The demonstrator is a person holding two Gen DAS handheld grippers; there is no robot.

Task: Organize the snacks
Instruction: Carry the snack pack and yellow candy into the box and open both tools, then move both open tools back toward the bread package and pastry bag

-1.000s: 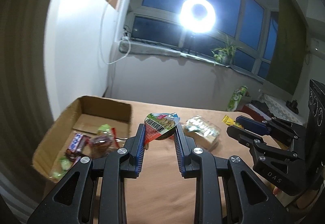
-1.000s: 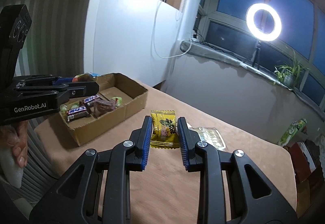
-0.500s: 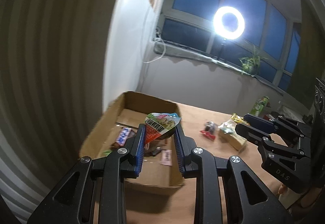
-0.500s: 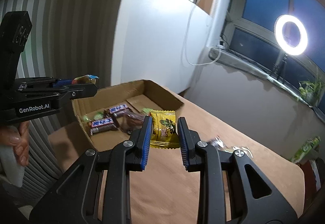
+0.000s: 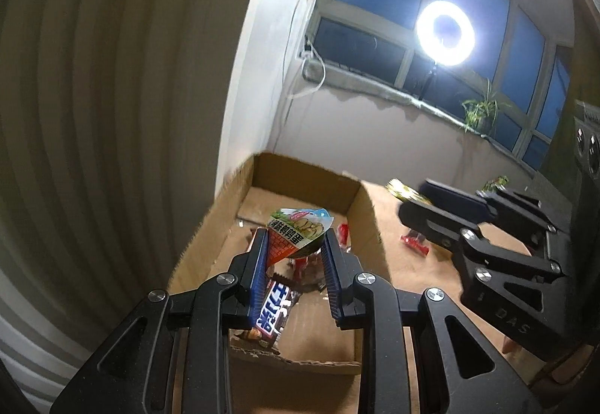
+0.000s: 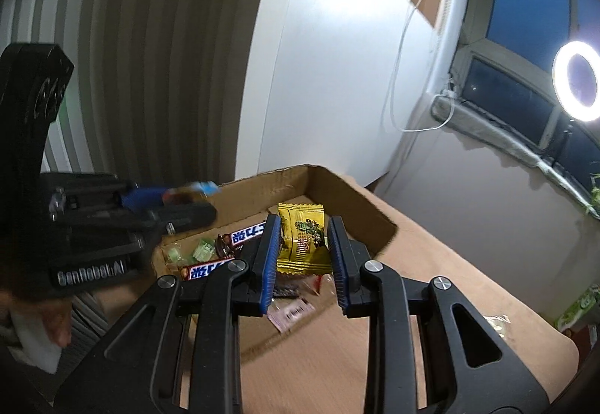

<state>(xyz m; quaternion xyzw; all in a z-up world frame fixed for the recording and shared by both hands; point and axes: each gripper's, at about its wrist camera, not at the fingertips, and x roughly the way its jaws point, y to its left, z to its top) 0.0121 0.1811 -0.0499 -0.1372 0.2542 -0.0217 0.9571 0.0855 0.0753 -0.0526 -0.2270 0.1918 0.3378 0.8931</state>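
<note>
My left gripper [image 5: 295, 240] is shut on a red and green snack packet [image 5: 296, 232] and holds it above the open cardboard box [image 5: 300, 174]. A Snickers bar [image 5: 275, 309] lies in the box below it. My right gripper [image 6: 303, 226] is shut on a yellow snack packet [image 6: 303, 239] and holds it over the box [image 6: 352, 189] near its right wall. In the right wrist view, Snickers bars [image 6: 204, 269], green candies [image 6: 200, 249] and a pink packet [image 6: 290, 312] lie in the box. The left gripper shows at the left there [image 6: 180, 202], the right gripper at the right of the left wrist view [image 5: 431, 204].
The box stands at the left end of a brown table [image 6: 450, 282]. A red candy [image 5: 414, 243] lies on the table right of the box. A clear packet [image 6: 497, 324] lies further right. A white wall and striped curtain are behind the box.
Both grippers moved left with their packets, from over the table to over the box. The box is now directly beneath them and much nearer.
</note>
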